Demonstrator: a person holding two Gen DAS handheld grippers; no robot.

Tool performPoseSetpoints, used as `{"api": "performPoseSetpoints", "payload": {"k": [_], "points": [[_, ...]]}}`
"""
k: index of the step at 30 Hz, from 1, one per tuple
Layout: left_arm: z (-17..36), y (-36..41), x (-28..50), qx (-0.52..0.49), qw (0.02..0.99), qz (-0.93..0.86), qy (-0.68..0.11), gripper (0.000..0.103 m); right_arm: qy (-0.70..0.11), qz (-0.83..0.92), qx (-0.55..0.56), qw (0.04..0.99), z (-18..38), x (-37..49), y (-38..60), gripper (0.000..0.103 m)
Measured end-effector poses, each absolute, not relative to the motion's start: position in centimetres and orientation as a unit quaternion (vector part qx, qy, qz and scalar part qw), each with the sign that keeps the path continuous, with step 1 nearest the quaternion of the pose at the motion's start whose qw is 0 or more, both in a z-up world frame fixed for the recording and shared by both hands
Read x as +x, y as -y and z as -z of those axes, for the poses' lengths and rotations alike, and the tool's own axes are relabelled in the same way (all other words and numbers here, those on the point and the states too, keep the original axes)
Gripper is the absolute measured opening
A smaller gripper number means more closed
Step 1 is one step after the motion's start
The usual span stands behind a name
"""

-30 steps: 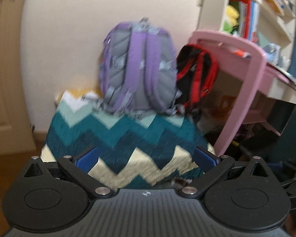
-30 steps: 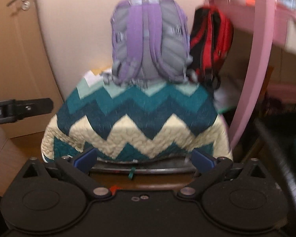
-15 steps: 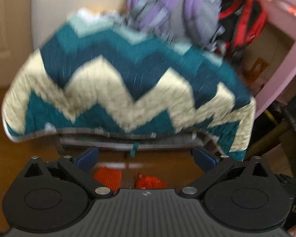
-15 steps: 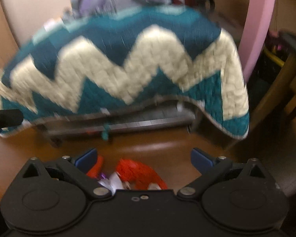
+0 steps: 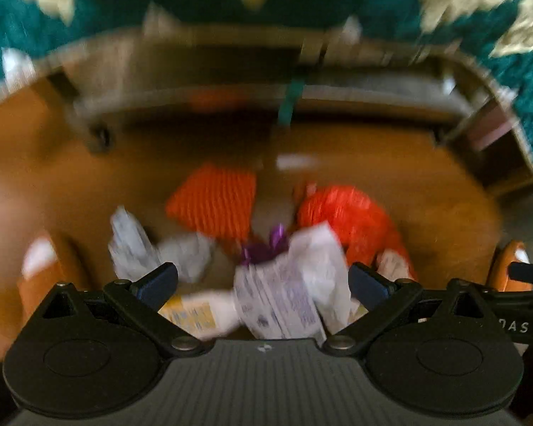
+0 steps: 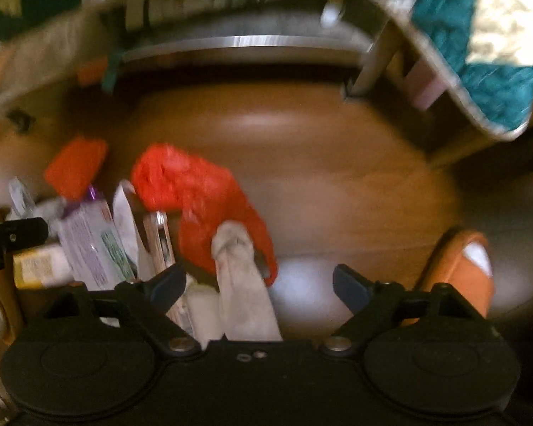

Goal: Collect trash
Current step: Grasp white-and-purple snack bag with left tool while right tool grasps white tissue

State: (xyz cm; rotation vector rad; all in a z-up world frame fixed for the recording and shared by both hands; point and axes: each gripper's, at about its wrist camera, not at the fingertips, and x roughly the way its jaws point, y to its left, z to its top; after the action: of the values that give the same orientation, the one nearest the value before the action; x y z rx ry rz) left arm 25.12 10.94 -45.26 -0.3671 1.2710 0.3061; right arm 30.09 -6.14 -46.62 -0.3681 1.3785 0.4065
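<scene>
While both point floorward, left hand-held gripper point(image 5: 263, 280) wide, right hand-held gripper point(image 6: 257, 282) closing, empty, over trash point(image 5: 287, 284).

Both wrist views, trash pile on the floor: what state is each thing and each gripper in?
Left gripper: jaws open, above the printed white wrapper.
Right gripper: jaws closing, nothing pressed yet, whitish crumpled piece between them.
Red plastic bag: crumpled, on the floor.
Orange ribbed piece: lying flat.
Quilt: draped over the frame's edge.

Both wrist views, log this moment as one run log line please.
stage: reaching litter | left gripper: open over printed wrapper | right gripper: closing, white rag between, ungripped | floor: red bag
</scene>
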Motion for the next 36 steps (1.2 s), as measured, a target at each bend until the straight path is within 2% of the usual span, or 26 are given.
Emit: {"api": "performPoseSetpoints", "payload": {"k": [6, 15, 17, 21, 22, 23, 24, 28, 30, 32, 36], "points": [[50.2, -10.6, 25.1, -0.179, 0.74, -0.126, -0.636, 0.102, -0.651, -0.213, -0.169, 0.709, 50.8, 29.4, 5.1, 0.087], [54.3, -9.8, 26.0, -0.194, 0.712, -0.105, -0.666, 0.1, -0.672, -0.205, -0.172, 0.691, 54.9, 29.5, 5.1, 0.071], [55.1, -9.7, 26.1, -0.201, 0.704, -0.104, -0.673, 0.092, -0.674, -0.205, -0.172, 0.688, 55.4, 29.5, 5.0, 0.065], [56.2, -9.3, 26.3, -0.221, 0.692, -0.088, -0.682, 0.081, -0.681, -0.208, -0.176, 0.68, 56.2, 29.4, 4.5, 0.061], [56.6, -9.2, 26.3, -0.226, 0.686, -0.085, -0.686, 0.067, -0.682, -0.211, -0.177, 0.677, 56.3, 29.4, 4.4, 0.056], [56.7, -9.2, 26.2, -0.229, 0.682, -0.085, -0.689, 0.059, -0.683, -0.212, -0.18, 0.675, 56.4, 29.2, 4.3, 0.051], [56.8, -9.2, 26.1, -0.23, 0.681, -0.087, -0.689, 0.058, -0.683, -0.212, -0.184, 0.674, 56.4, 29.2, 4.2, 0.048], [56.7, -9.1, 26.2, -0.229, 0.687, -0.084, -0.685, 0.05, -0.689, -0.211, -0.178, 0.67, 56.5, 29.6, 4.6, 0.024], [56.5, -9.2, 26.1, -0.234, 0.689, -0.081, -0.681, 0.047, -0.699, -0.207, -0.171, 0.663, 56.4, 29.9, 4.5, 0.017], [56.2, -9.3, 26.0, -0.231, 0.69, -0.08, -0.681, 0.044, -0.702, -0.208, -0.167, 0.66, 56.0, 30.0, 4.6, 0.005], [54.8, -9.8, 25.8, -0.24, 0.689, -0.087, -0.678, 0.043, -0.699, -0.208, -0.168, 0.664, 54.2, 30.1, 4.4, 0.002]]}}
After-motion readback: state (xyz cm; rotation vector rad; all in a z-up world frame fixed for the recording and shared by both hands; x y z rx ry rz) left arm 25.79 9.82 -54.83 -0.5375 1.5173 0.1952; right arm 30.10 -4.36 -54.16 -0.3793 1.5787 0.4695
